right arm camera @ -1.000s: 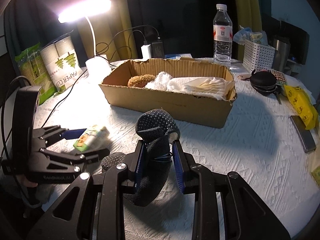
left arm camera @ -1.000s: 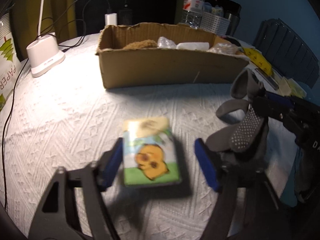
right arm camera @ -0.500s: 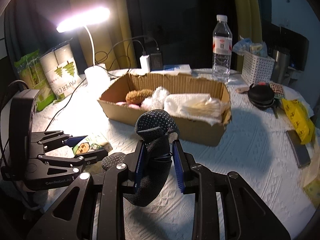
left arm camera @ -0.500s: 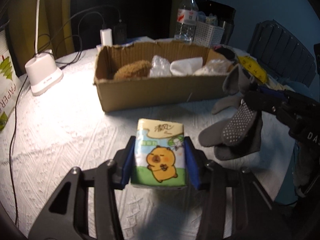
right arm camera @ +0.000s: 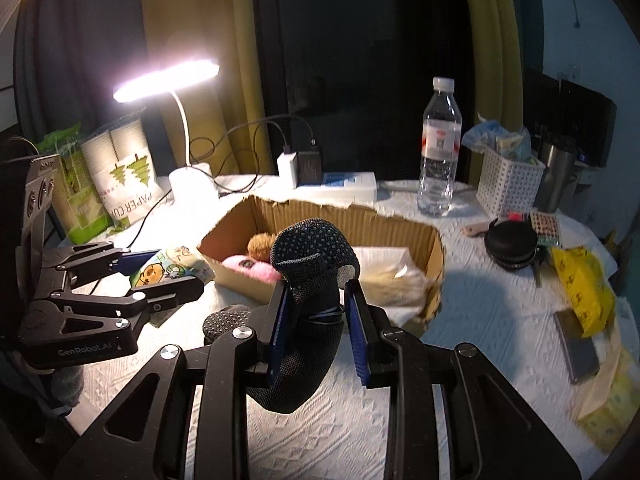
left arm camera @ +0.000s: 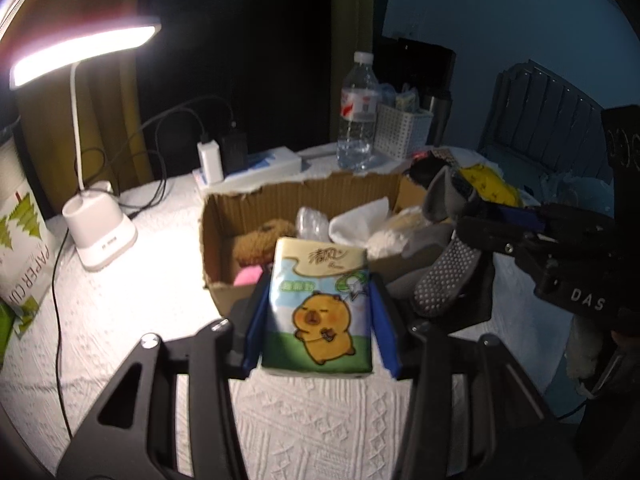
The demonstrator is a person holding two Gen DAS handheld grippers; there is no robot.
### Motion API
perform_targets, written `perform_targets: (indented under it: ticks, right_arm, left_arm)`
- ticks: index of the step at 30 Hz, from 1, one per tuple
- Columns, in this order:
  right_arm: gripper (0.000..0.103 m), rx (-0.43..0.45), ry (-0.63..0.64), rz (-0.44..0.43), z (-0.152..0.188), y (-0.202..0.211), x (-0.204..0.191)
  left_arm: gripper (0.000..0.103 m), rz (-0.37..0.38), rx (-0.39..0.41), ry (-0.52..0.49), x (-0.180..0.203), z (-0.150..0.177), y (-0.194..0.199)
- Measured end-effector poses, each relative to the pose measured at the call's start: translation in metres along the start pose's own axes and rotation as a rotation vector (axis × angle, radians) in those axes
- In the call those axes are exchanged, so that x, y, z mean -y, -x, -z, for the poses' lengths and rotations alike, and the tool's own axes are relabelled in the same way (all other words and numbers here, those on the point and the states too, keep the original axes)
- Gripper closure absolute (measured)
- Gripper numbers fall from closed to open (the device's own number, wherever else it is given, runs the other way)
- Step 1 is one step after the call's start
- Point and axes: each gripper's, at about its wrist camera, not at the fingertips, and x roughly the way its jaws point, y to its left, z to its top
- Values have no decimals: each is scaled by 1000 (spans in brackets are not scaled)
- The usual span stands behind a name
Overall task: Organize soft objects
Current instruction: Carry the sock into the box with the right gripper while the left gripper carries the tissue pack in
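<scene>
two claws clamped: left claw [left arm camera: 320, 320] on upright tissue pack [left arm camera: 320, 304], right claw [right arm camera: 318, 320] on upright sock [right arm camera: 310, 304]

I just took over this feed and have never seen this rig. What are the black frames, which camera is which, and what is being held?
There is no robot: a person holds a hand gripper in each hand, with a camera on each looking along its fingers. In the left wrist view, the left gripper is clamped on a tissue pack with a cartoon animal. In the right wrist view, the right gripper grips a dark dotted sock. Ahead, on the white tablecloth, is a cardboard box with soft items inside. A lamp and a water bottle stand behind.
</scene>
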Motion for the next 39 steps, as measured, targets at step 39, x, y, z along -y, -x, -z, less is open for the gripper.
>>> perform_targets:
  ticks: [39]
  right_arm:
    - [73, -1, 16, -33, -58, -85, 46]
  left_arm:
    - [56, 25, 36, 26, -13, -63, -101]
